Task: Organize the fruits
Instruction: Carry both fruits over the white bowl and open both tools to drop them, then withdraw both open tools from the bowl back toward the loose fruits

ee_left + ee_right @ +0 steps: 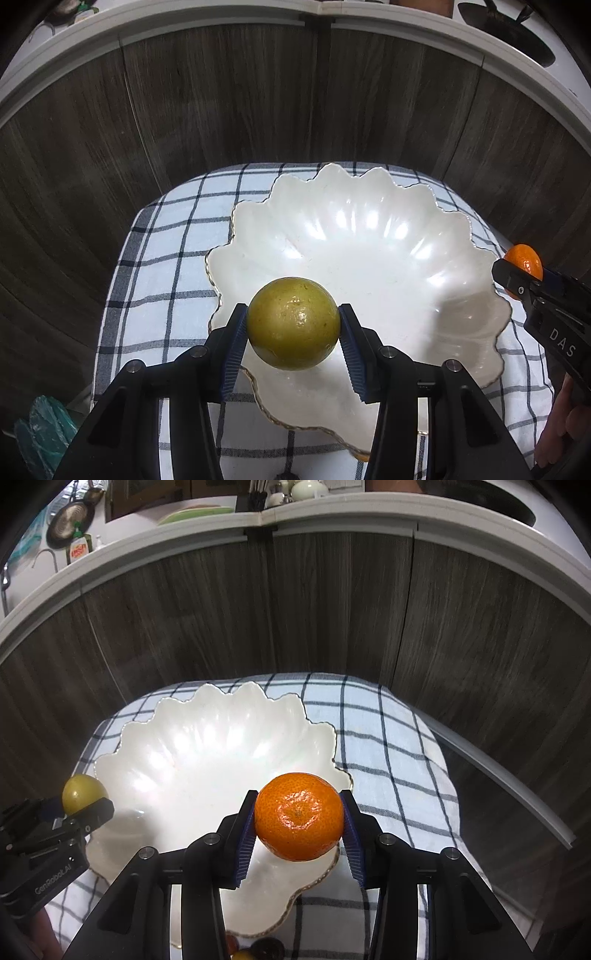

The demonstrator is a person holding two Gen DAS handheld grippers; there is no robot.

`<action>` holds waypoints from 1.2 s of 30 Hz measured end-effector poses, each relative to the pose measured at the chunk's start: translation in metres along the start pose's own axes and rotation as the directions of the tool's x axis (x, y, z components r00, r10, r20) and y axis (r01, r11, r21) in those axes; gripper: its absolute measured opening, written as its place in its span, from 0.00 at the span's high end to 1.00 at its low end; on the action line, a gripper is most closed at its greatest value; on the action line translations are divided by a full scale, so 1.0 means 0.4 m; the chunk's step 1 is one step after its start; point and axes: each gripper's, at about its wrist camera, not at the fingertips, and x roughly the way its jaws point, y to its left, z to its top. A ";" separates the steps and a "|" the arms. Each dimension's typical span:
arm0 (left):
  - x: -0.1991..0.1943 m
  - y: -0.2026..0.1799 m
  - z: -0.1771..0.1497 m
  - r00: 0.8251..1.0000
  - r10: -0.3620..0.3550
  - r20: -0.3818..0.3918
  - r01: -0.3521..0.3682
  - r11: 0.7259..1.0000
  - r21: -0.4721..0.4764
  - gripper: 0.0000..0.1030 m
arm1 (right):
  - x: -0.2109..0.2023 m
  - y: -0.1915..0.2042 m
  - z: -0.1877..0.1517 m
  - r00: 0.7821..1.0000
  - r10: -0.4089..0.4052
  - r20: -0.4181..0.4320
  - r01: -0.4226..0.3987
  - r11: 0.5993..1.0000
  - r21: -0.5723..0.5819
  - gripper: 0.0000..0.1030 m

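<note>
Bowl (369, 236), white and pearly with a scalloped, gold-lined rim, is seen resting on a blue-and-white checked cloth (166, 258) that covers a small raised surface. The cloth's far edge is backed closely by dark wood-grain panels (221, 110), topped by a pale counter edge (184, 22). Open cloth is left on the left side in the left wrist view and on the right side in the right wrist view. The bowl's inside is bare and glossy, with room across its whole middle.

The left gripper (293, 328) is held over the bowl's near-left rim, its blue ribbed pads pinching a lime (293, 323) from both sides. The lime is round, dull yellow-green, faintly speckled, with a shine on top. The right gripper (299, 818) is held over the bowl's near-right rim, its pads pinching an orange (299, 816). The orange is bright, pebbled and slightly flattened, its navel facing the camera.

The near rim of the bowl is hidden behind each gripper's black frame. At the bottom edge of the right wrist view, a few small round fruits (258, 949) are cut off and hard to make out. Items on the counter are small and blurred.
</note>
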 end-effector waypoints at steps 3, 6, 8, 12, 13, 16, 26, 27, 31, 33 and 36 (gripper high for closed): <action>0.014 0.004 -0.001 1.000 -0.005 -0.023 0.005 1.000 -0.012 0.54 | 0.015 0.002 0.001 1.000 -0.007 -0.015 0.006 1.000 -0.001 0.58; 0.023 0.004 -0.002 0.999 0.003 -0.044 -0.004 1.000 -0.018 0.53 | 0.030 0.003 0.001 0.999 -0.006 -0.040 0.006 1.000 0.002 0.58; 0.027 0.006 -0.002 0.998 0.007 -0.055 -0.008 1.000 -0.025 0.53 | 0.035 0.005 0.000 0.999 -0.007 -0.047 0.007 1.000 0.003 0.57; 0.025 0.008 -0.002 0.999 0.011 -0.052 -0.012 0.999 -0.032 0.34 | 0.040 0.005 0.002 0.998 -0.017 -0.053 0.018 1.000 0.005 0.53; 0.016 0.008 -0.001 0.999 0.018 -0.036 -0.020 0.999 -0.032 0.26 | 0.038 0.004 0.003 0.999 -0.018 -0.050 0.019 1.000 0.010 0.40; -0.004 0.008 0.011 1.000 0.030 -0.006 -0.030 0.999 -0.025 0.20 | 0.020 -0.002 0.010 1.000 -0.021 -0.015 0.022 0.999 0.025 0.23; -0.038 0.018 0.026 0.997 0.073 0.030 -0.072 0.997 -0.032 0.02 | -0.016 -0.006 0.035 0.999 -0.032 0.023 0.031 0.999 0.036 0.19; -0.041 0.018 0.026 0.997 0.075 0.032 -0.073 0.997 -0.033 0.02 | -0.020 -0.006 0.035 0.999 -0.031 0.025 0.030 0.999 0.037 0.19; -0.055 0.019 0.027 0.996 0.075 0.040 -0.074 0.997 -0.035 0.02 | -0.031 -0.005 0.031 0.999 -0.032 0.027 0.031 0.999 0.041 0.19; -0.064 0.018 0.027 0.996 0.075 0.046 -0.073 0.997 -0.035 0.02 | -0.040 -0.006 0.029 0.999 -0.032 0.032 0.031 0.999 0.041 0.19; -0.080 0.014 0.026 0.996 0.073 0.052 -0.072 0.997 -0.034 0.02 | -0.052 -0.007 0.026 0.999 -0.033 0.037 0.032 0.999 0.039 0.19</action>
